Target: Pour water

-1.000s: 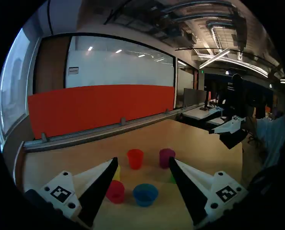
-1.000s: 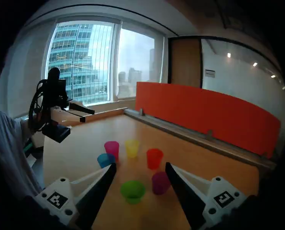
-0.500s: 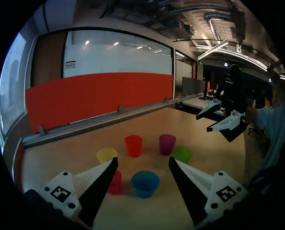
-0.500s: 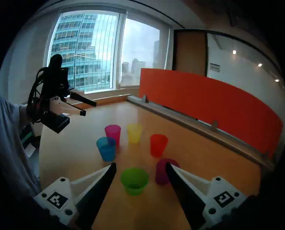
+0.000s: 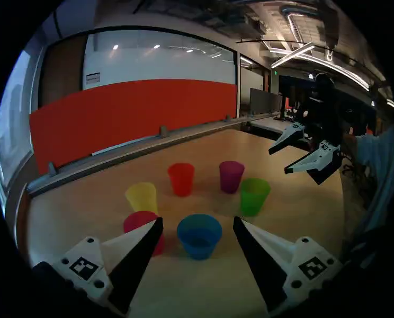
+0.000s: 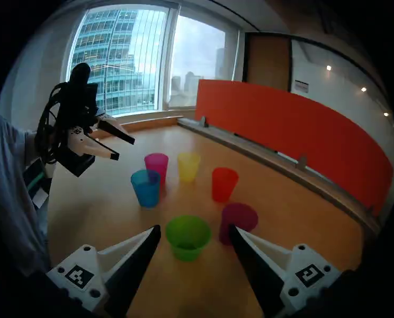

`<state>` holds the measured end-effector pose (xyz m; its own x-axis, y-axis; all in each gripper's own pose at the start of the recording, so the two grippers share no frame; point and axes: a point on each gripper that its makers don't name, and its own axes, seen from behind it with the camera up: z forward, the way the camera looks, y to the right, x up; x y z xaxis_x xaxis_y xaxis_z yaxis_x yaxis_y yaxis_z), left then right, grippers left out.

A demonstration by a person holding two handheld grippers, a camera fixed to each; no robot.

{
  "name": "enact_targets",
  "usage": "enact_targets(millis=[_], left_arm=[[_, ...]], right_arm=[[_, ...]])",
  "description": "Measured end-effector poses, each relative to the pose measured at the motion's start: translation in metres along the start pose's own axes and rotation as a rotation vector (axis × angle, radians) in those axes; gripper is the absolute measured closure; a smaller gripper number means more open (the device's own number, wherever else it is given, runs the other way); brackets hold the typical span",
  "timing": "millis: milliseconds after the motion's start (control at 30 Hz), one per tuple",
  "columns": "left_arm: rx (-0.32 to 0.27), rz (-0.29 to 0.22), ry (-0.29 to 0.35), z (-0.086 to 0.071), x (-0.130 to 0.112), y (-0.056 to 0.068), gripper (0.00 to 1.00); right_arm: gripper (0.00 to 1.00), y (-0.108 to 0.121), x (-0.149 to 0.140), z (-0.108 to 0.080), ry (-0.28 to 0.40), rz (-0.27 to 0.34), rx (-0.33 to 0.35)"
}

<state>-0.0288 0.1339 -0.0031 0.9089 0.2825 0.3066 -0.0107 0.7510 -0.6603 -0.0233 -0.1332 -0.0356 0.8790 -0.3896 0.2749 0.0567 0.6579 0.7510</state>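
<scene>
Left gripper (image 5: 197, 219), fingers wide and empty, frames the blue cup (image 5: 199, 237) at six o'clock on the table (image 5: 297, 212), while right gripper (image 6: 193, 228), equally open, frames the green cup (image 6: 187, 238) at six o'clock, each seemingly lining up a pick for pouring.

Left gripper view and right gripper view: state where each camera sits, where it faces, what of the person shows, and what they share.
Left gripper view: rides on the left gripper, faces over the blue cup toward the orange partition; own open fingers and a right sleeve show.
Right gripper view: rides on the right gripper, faces over the green cup toward the windows; own open fingers and a left sleeve show.
Shared: six cups, the table, the orange partition.
</scene>
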Motion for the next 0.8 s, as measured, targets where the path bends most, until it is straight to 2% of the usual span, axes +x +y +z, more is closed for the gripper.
enact_targets(millis=[467,800], left_arm=[[-0.026,0.038,-0.120,0.018,-0.045,0.008,0.01],[-0.025,0.044,-0.195,0.035,-0.065,0.003,0.01]], right_arm=[[0.01,-0.007,-0.031,0.018,-0.060,-0.002,0.022],[0.01,-0.008,-0.045,0.029,-0.090,-0.002,0.032]])
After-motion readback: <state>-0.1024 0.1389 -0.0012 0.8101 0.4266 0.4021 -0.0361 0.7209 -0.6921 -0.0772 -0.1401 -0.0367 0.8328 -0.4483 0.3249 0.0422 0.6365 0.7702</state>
